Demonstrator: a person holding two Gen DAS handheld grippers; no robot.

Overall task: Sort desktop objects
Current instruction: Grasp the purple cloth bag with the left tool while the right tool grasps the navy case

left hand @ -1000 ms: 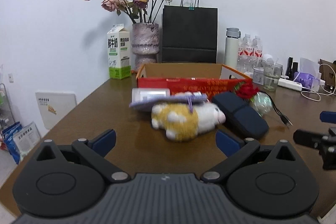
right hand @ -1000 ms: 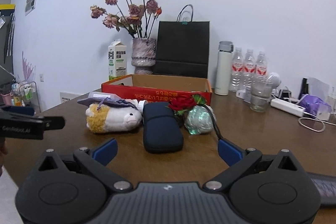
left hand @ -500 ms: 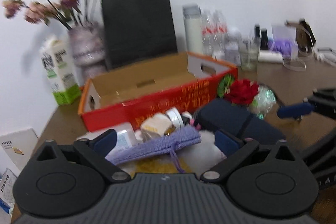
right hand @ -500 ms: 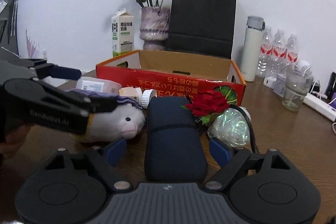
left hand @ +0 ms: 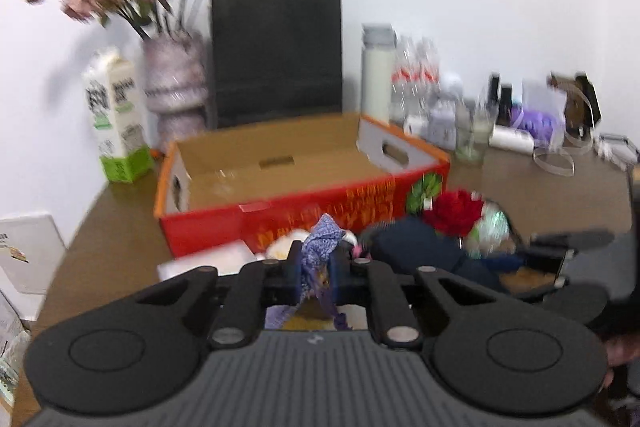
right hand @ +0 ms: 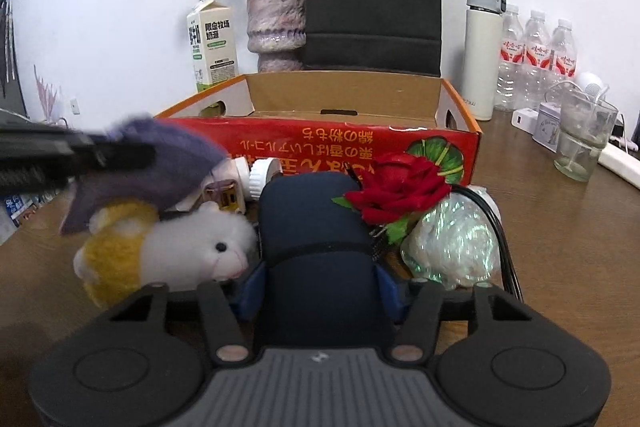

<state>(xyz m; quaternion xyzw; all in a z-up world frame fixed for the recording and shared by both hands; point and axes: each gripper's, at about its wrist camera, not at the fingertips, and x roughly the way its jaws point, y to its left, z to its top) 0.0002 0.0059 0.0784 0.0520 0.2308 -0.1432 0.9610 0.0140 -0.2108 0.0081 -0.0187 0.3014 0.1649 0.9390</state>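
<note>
My left gripper [left hand: 316, 267] is shut on a purple knitted pouch [left hand: 322, 239] and holds it above a yellow and white plush toy [right hand: 168, 251]; the pouch also shows in the right wrist view [right hand: 160, 163]. My right gripper [right hand: 318, 287] is shut on a dark blue case [right hand: 316, 227] that lies on the table in front of the open red cardboard box [right hand: 360, 143]. The box also shows in the left wrist view [left hand: 280, 187]. A red rose [right hand: 400, 187] and a shiny wrapped bundle [right hand: 452, 243] lie right of the case.
Small bottles [right hand: 256, 179] lie between the plush and the box. Behind the box stand a milk carton [right hand: 212, 43], a vase of dried flowers [right hand: 276, 23], a black paper bag [right hand: 372, 3], a white flask [right hand: 482, 51] and water bottles [right hand: 536, 55]. A glass [right hand: 580, 135] stands at right.
Both grippers have closed. The left one has taken hold of the purple pouch and lifted it off the plush. The right one has moved forward and closed on the blue case.
</note>
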